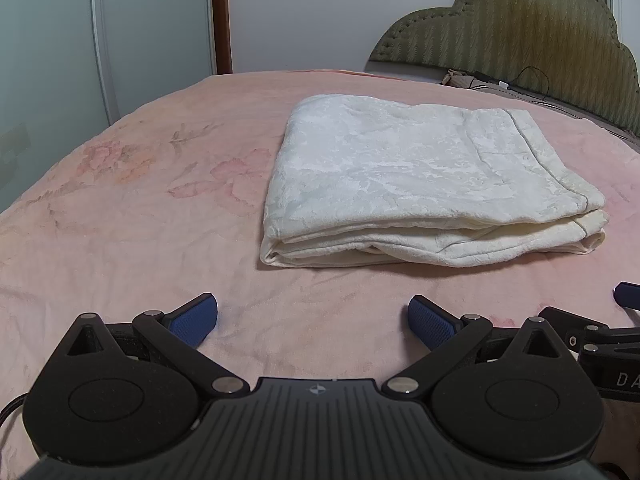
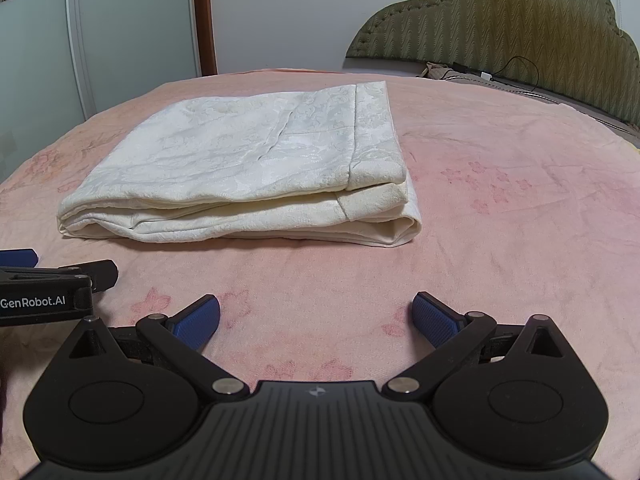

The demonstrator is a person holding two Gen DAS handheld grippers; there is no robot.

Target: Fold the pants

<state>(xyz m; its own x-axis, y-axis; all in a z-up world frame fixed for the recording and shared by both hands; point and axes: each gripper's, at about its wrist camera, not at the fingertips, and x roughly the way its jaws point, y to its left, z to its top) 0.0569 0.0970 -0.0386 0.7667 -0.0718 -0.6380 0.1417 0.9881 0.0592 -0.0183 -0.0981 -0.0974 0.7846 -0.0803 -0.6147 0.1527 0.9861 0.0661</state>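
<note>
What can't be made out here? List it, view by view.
- Folded cream pants: the inner layers and underside are hidden by the top fold, in both views.
- Right gripper in the left wrist view: only a blue tip and black links show; the right edge cuts off the rest.
- Left gripper in the right wrist view: cut off by the left edge.
- Items by the green headboard: too small to identify beyond a dark cable.

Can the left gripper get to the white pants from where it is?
Probably yes. The left gripper is open and empty, and only bare pink blanket lies between it and the folded white pants, which sit ahead and a bit to its right.
</note>
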